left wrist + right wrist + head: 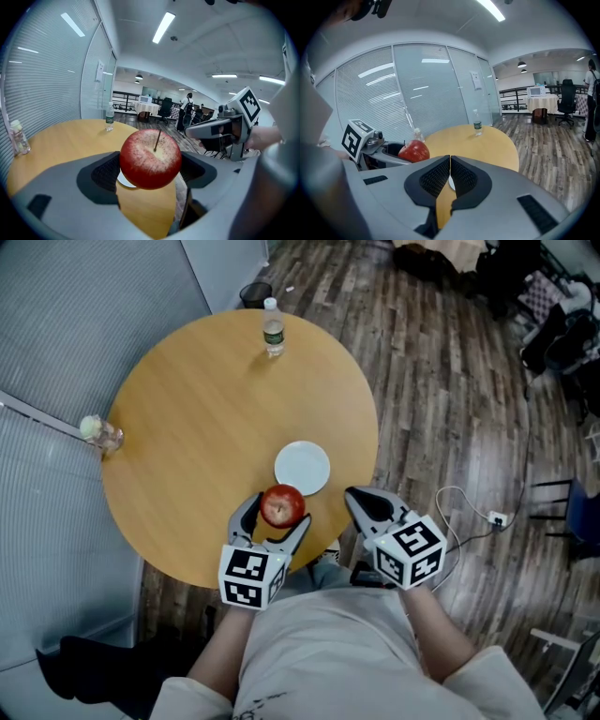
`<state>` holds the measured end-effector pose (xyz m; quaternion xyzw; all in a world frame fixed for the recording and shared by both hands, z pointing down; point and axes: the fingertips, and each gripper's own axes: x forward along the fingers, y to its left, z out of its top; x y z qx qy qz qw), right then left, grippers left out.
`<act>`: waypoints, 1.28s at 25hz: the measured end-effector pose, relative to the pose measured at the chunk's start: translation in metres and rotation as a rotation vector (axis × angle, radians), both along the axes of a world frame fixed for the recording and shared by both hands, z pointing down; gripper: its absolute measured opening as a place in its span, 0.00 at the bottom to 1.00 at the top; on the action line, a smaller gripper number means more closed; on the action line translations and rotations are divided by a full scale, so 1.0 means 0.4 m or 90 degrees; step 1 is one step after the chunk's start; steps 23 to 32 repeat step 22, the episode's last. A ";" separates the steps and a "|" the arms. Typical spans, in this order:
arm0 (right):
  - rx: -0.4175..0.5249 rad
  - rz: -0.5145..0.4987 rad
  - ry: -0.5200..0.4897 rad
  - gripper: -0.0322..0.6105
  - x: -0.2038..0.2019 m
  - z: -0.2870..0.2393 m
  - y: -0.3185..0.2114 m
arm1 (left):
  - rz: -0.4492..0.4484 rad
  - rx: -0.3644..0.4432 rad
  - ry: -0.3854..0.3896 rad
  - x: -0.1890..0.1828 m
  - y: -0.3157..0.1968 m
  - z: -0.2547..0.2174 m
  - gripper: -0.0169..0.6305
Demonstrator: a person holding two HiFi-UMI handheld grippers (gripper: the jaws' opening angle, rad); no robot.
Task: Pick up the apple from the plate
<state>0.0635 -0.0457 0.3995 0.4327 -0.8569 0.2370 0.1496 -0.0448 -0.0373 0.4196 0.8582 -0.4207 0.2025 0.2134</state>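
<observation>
1. Table [187, 418]: round, pale wood, standing on a dark plank floor [450, 381]. It carried every item below except the two grippers.

2. Left gripper [277, 519]: over the table's near edge, jaws closed on the apple from both sides, dark pads against its flanks. It was the only gripper engaged with the task's thing.

3. Right gripper [362, 502]: beside the left one, at or just past the table's rim. Its jaws were pressed together with nothing between them, and it lay near the apple but apart from it.

4. Plate [302, 467]: white, round and bare. It lay just beyond the left gripper's tips and a little to their right.

5. Apple [282, 505]: red, clear of the plate and on its near side, gripped between the left jaws. In the left gripper view it hung above the tabletop, stem [157, 139] pointing roughly upward. Judged lifted, so any onward move would be a carry by the left gripper, the grip running across the stem axis.

6. Water bottle [272, 328]: upright at the far rim, well apart.

7. Small bottle [103, 433]: at the left rim, well apart.
</observation>
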 end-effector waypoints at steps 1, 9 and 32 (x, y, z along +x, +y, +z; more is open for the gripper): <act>0.000 0.000 0.000 0.10 -0.001 -0.001 0.000 | 0.001 0.002 0.001 -0.001 0.000 -0.004 0.64; 0.009 0.006 -0.008 0.10 -0.009 -0.028 -0.008 | -0.003 0.014 0.014 -0.010 -0.016 -0.048 0.64; 0.018 0.026 -0.017 0.10 0.002 -0.041 -0.022 | 0.012 0.020 0.011 0.000 -0.037 -0.070 0.64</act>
